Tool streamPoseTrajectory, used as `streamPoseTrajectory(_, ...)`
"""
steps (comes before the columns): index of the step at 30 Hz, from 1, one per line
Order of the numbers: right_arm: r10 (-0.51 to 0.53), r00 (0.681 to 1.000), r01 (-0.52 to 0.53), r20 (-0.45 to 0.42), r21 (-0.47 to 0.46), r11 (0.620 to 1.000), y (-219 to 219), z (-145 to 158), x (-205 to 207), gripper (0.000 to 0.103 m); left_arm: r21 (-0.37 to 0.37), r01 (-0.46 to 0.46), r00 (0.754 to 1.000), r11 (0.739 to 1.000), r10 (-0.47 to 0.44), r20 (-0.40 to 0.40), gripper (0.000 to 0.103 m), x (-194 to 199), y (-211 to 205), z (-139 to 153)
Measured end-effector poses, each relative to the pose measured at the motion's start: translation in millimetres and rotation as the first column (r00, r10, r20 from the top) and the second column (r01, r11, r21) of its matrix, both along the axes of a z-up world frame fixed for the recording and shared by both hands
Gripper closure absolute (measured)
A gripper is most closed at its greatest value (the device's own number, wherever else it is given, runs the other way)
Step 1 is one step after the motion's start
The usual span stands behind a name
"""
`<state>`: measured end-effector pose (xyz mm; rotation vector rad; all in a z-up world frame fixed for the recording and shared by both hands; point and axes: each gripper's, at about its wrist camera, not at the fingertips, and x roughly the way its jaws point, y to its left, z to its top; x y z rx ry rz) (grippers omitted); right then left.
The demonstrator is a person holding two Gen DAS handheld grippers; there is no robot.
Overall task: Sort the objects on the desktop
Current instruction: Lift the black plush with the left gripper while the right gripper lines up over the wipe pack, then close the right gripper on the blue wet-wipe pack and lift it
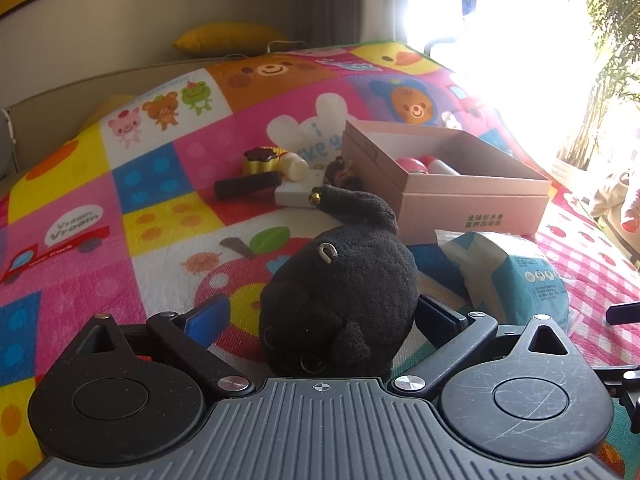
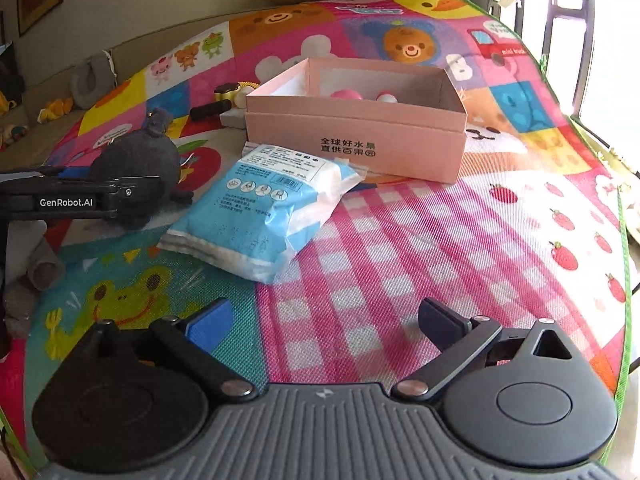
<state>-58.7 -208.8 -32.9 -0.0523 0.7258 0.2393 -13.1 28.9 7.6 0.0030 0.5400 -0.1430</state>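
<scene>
Colourful cartoon-print play mat (image 2: 420,248) is covering the whole work surface, with a beige wall, framed pictures and a yellow cushion (image 1: 228,38) sitting behind it and a blown-out window glaring at the right.

Open pink cardboard box (image 2: 360,136) is sitting mid-mat; pink-and-white rounded items (image 1: 416,165) are lying inside it (too small to identify).

Blue-and-white plastic pack of wipes or pads (image 2: 264,208) is lying flat just in front of the box, one corner nearly touching its front wall.

Black plush toy (image 1: 344,296) is sitting left of the pack. Left gripper (image 1: 324,316) is straddling it with jaws spread wide: blue pad (image 1: 208,316) is standing clear of the toy's left side, while the black finger (image 1: 436,316) on the right is sitting right at the fur (contact unclear). Not clamped.

Right gripper (image 2: 324,324) is hovering over the pink checked patch of mat, jaws fully apart, nothing between them; the pack is lying well ahead of its fingertips.

Small clutter is lying behind the plush, left of the box: dark cylinder (image 1: 248,186), white flat block (image 1: 294,196), yellow-and-brown pudding-shaped toy (image 1: 262,162), white cylinder (image 1: 294,168).
</scene>
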Motion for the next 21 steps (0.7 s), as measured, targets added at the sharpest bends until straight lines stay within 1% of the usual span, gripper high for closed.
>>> streamPoseTrajectory(3, -0.02, 1.0, 0.02, 0.002, 0.0, 1.0, 4, -2, -1, 0.0, 0.0, 0.0, 1.0, 1.0, 0.0, 0.0, 0.002, 0, 0, 0)
streamPoseTrajectory(5, -0.051, 0.999, 0.051, 0.001, 0.017, 0.999, 4, -2, -1, 0.0, 0.001, 0.001, 1.0, 1.0, -0.001, 0.0, 0.002, 0, 0, 0)
streamPoseTrajectory(8, -0.07, 0.997, 0.07, -0.015, 0.021, 0.997, 5, -1, 1, 0.0, 0.0, 0.0, 1.0, 1.0, 0.0, -0.001, 0.001, 0, 0, 0)
streamPoseTrajectory(12, -0.066, 0.997, 0.066, -0.027, 0.003, 0.998, 7, 0, 3, 0.0, -0.004, -0.005, 1.0, 1.0, 0.005, -0.002, 0.001, 1, 2, -1)
streamPoseTrajectory(15, -0.042, 0.998, 0.042, -0.036, -0.015, 0.999, 9, 1, 3, 0.0, -0.006, -0.01, 1.0, 1.0, 0.01, -0.001, 0.001, 0, 3, -1)
streamPoseTrajectory(16, -0.029, 0.998, 0.029, -0.048, 0.007, 1.0, 8, 5, 3, 0.0, -0.008, -0.011, 1.0, 1.0, 0.011, 0.0, 0.001, 0, 3, -1)
streamPoseTrajectory(17, -0.013, 0.999, 0.016, -0.052, 0.048, 0.999, 6, 9, 2, 0.0, -0.009, -0.01, 1.0, 1.0, 0.01, -0.001, 0.001, 0, 3, -1)
streamPoseTrajectory(18, -0.005, 0.999, 0.009, -0.041, 0.085, 0.996, 5, 14, 1, 0.0, -0.011, -0.009, 1.0, 1.0, 0.009, -0.001, 0.001, 0, 4, -1)
streamPoseTrajectory(19, -0.004, 1.0, 0.006, -0.014, 0.112, 0.994, 6, 22, -1, 0.0, -0.013, -0.009, 1.0, 1.0, 0.009, -0.003, 0.001, 0, 3, -1)
streamPoseTrajectory(21, -0.024, 0.999, 0.019, 0.033, 0.132, 0.991, 10, 33, 2, 0.0, -0.018, -0.01, 1.0, 1.0, 0.01, -0.005, 0.001, 1, 4, -1)
